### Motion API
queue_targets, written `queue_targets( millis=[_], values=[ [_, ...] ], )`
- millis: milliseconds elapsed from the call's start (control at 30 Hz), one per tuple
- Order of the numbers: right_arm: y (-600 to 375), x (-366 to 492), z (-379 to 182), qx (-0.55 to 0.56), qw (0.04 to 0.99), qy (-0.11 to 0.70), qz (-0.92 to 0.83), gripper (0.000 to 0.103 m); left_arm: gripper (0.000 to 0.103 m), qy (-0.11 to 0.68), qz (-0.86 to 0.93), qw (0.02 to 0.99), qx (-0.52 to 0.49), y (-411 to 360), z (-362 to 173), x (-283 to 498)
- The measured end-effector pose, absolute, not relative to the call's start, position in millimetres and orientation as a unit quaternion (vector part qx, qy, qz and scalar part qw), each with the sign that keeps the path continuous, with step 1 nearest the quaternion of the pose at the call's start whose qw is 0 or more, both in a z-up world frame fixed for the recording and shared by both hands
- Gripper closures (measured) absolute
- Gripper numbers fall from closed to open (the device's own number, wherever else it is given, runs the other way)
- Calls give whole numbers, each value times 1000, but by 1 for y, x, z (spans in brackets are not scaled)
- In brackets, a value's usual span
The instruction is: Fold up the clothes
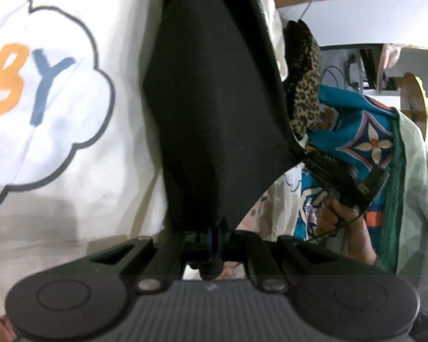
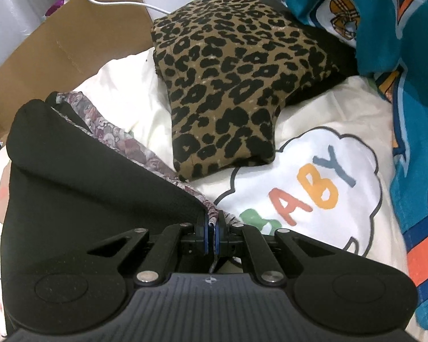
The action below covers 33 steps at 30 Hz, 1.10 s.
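Across the bed lies a cream sheet (image 2: 342, 108), smooth and faintly creased, printed with a white cloud outlined in grey and the letters "BABY" in green, coral, orange and blue. Over its right edge hangs a teal printed cloth (image 2: 413, 156) with orange and white bands, glossy and loosely bunched; in the left wrist view it shows a cream flower inside a diamond. Beside the sheet's far edge stands brown cardboard (image 2: 60, 45), flat and creased, with a thin white cable (image 2: 114, 1) trailing over it. On the sheet rests a leopard-print garment (image 2: 228, 77) — folded into a thick, soft-cornered block, tan with black blotches, its weave nubbly. The black garment (image 2: 94, 188), matte and finely ribbed with a faded floral lining along its edge, is stretched between the two grippers above the sheet. In the left wrist view it rises as a taut, tapering sheet from the left gripper (image 1: 215, 235), whose jaws are clenched on its hem. The right gripper (image 2: 211, 228) is likewise clamped on the garment — the blue pads pinch the floral-lined corner. A hand (image 1: 342, 228) grips that right tool's handle.
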State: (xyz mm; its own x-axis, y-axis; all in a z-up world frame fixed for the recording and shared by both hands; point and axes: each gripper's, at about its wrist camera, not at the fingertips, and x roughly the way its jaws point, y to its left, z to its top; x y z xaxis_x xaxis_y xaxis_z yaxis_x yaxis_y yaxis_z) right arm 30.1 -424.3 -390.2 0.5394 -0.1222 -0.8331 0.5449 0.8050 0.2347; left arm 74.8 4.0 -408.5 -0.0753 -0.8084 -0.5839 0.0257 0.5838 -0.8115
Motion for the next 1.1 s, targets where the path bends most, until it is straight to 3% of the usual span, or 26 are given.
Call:
queue_targets(
  millis=[367, 467, 600, 633, 1100],
  values=[
    [-431, 29, -413, 261, 836, 439, -201, 99, 100, 658, -328, 621, -271, 1, -422, 69],
    [-437, 27, -413, 279, 829, 440, -204, 91, 99, 664, -326, 619, -263, 0, -424, 71],
    [-435, 22, -402, 254, 833, 436, -227, 63, 91, 682, -321, 611, -242, 4, -413, 78],
    [-435, 19, -400, 249, 834, 433, -235, 62, 90, 684, -322, 612, -232, 5, -409, 80],
    [-413, -2, -374, 227, 859, 391, -240, 63, 86, 665, -275, 683, -121, 33, -340, 160]
  ],
)
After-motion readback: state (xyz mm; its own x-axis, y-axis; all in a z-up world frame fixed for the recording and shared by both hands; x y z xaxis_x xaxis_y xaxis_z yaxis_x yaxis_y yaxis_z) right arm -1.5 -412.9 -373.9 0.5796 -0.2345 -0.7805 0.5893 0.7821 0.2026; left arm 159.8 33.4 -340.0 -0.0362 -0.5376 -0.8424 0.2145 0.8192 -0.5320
